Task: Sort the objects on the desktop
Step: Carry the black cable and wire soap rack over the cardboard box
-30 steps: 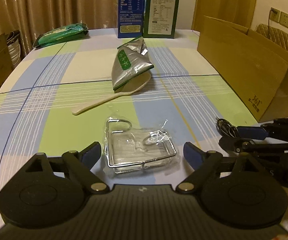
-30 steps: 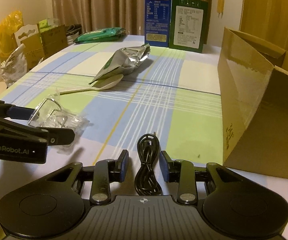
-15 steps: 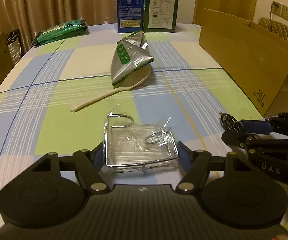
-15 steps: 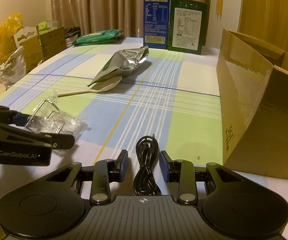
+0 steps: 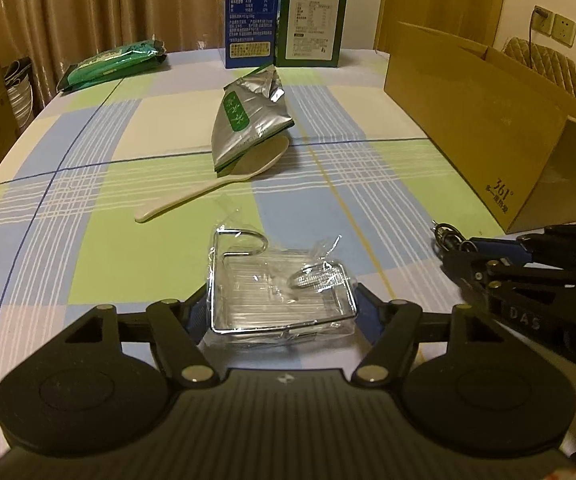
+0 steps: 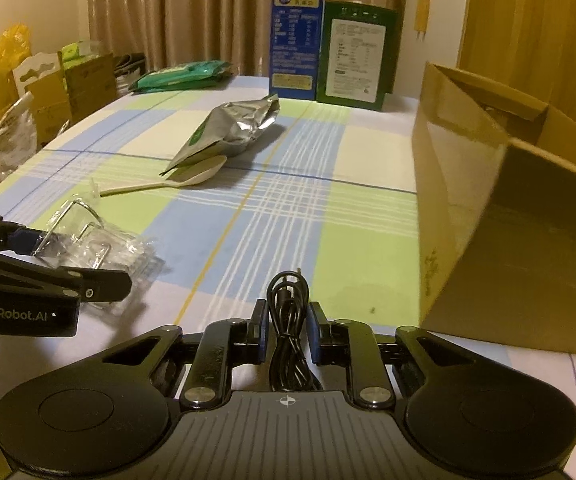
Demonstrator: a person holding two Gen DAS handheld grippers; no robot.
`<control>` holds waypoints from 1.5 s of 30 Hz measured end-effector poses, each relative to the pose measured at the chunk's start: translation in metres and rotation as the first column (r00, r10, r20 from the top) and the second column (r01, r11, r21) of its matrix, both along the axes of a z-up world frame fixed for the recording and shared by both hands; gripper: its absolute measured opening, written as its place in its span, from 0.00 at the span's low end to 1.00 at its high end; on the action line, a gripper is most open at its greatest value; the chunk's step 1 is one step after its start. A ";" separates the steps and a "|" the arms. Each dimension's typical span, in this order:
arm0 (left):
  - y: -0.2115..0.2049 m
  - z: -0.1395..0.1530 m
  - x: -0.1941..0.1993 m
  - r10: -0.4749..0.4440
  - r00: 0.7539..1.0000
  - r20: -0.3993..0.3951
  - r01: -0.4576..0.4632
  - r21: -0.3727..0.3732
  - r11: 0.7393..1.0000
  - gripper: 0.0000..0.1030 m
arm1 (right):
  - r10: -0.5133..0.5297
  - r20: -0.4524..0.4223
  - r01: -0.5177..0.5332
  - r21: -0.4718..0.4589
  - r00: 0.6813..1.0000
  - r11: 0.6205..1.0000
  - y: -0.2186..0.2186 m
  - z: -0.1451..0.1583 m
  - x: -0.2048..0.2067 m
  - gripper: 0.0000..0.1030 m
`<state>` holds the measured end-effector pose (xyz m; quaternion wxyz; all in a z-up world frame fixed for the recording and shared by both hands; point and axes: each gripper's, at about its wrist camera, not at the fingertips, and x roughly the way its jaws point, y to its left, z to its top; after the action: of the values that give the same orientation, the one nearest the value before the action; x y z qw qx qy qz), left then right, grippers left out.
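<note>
Rack (image 5: 279, 284), a wire tray in clear wrap, sits low on the table (image 5: 87, 248) between the left hand-held gripper (image 5: 281, 312) fingers, clamped at both sides, hook end pointing away. Right hand-held gripper (image 6: 288, 332) closes on the black cable (image 6: 288, 320), its coil running lengthwise straight ahead, beside the box (image 6: 508, 220).
</note>
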<state>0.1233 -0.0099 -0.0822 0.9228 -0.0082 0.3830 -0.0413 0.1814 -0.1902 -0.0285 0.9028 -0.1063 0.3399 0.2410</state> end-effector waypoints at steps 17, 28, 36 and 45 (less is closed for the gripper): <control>-0.035 0.027 -0.033 -0.057 0.998 0.021 0.058 -0.033 0.998 0.65 | -0.038 0.054 0.035 0.061 0.998 0.998 -0.029 0.058 -0.033 0.16; -0.047 0.046 -0.054 -0.042 0.999 0.021 0.043 -0.044 0.998 0.65 | -0.077 0.095 0.067 0.096 0.992 0.993 -0.056 0.089 -0.050 0.16; -0.067 0.066 -0.055 -0.070 0.996 0.048 0.073 -0.051 0.996 0.65 | -0.122 0.120 0.106 0.126 0.985 0.986 -0.079 0.109 -0.052 0.16; -0.093 0.085 -0.050 -0.110 0.991 0.077 0.115 -0.063 0.991 0.65 | -0.180 0.135 0.159 0.153 0.974 0.975 -0.109 0.127 -0.046 0.16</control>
<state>0.0729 -0.1024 0.0026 0.9316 -0.0162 0.3472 -0.1063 0.1358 -0.2997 0.0988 0.9481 -0.0303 0.2618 0.1779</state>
